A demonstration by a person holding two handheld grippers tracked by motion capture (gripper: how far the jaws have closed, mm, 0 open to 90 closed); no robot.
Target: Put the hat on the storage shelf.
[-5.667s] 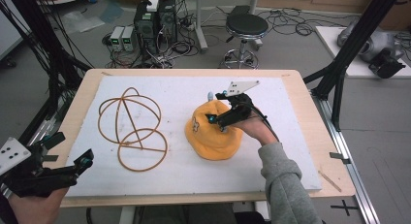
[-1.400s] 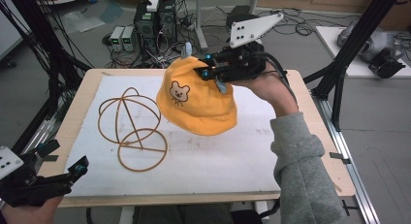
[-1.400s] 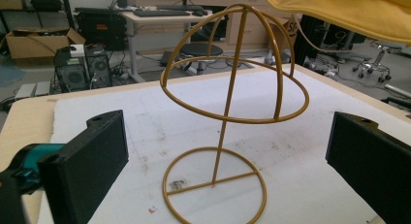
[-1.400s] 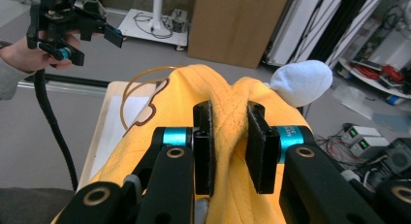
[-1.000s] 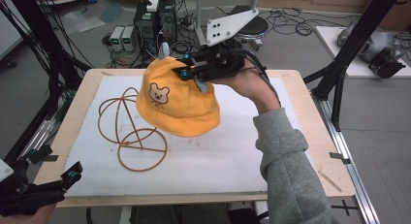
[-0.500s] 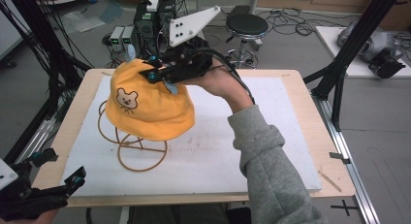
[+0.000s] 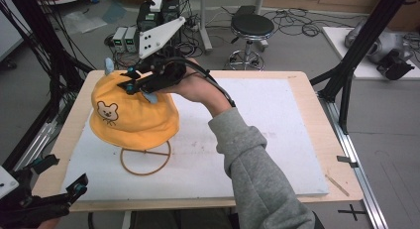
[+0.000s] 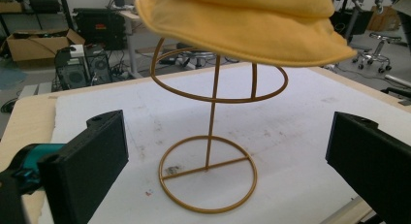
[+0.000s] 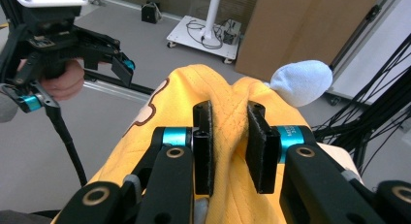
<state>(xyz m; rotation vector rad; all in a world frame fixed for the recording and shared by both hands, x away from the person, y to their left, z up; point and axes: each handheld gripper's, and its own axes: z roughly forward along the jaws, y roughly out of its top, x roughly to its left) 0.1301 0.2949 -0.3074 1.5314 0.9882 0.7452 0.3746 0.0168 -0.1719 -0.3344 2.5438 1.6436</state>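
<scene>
right claw (image 7: 132,83) is seen clamped on a pinched fold of fabric at the crown of the yellow hat (image 7: 130,117), with both pads pressed into the cloth in the right gripper view (image 9: 231,145). the hat is held above the gold wire stand (image 7: 145,158), at about 9 o'clock on the worktop (image 7: 297,80); its brim hangs over the stand's upper ring, and contact between them cannot be told. a bear face is printed on the hat's front and a pale blue ear (image 7: 108,65) stands at its top. the stand's round base rests on the white mat (image 7: 257,140). left claw (image 7: 63,176) is held wide with nothing between its pads, at about 7 o'clock, well apart from the hat.
</scene>
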